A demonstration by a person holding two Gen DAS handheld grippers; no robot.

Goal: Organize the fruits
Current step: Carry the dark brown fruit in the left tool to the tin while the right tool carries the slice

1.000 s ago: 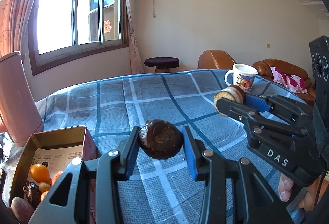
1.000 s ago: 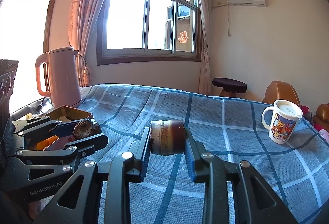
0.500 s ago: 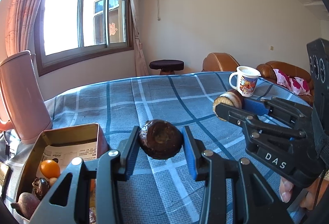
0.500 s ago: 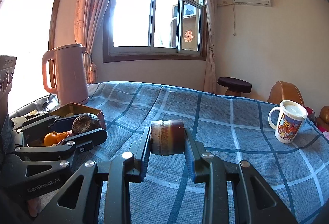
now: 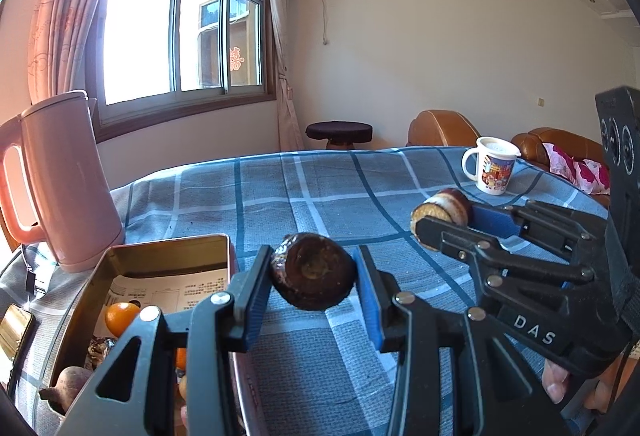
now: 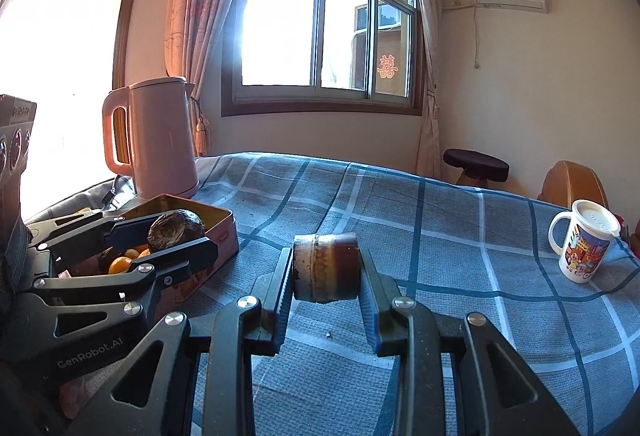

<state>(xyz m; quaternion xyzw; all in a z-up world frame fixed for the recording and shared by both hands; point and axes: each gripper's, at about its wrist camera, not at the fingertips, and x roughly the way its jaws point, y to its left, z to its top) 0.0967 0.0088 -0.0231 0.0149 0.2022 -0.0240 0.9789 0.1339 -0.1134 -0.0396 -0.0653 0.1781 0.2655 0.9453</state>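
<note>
At inspection the left gripper [image 5: 314, 272] had its jaws closed on a dark brown, round, wrinkled fruit [image 5: 313, 270], pressed between the blue pads at its two flanks and carried clear of the blue plaid cloth [image 5: 320, 196] that covered the counter. The right gripper [image 6: 325, 268] had its jaws clamped likewise on a brown, drum-shaped fruit piece with a pale cut face [image 6: 325, 267], gripped across its flat ends so that the curved side faced up; in the left wrist view that piece appeared at right of centre with its pale end turned to the left. Both loads hung above the cloth, touching nothing else. The open rectangular gold-coloured metal tin [image 5: 168, 248] stood at lower left of the left wrist view, beside a pink electric kettle [image 5: 68, 180], and already held a small orange citrus fruit [image 5: 121, 317], a reddish-brown root-like item [image 5: 66, 388] and a printed paper sheet [image 5: 176, 294] along its floor. In the right wrist view the left gripper's fruit sat in front of the tin's opening, at left of centre. Judged from this layout, the tin served as the collection point, and both fruits were held high to clear its wall before release. A white printed mug with a lid [image 6: 582, 246] stood well apart at the right edge, uninvolved. Risk noted: the round fruit could roll if released on the tin's rim.
</note>
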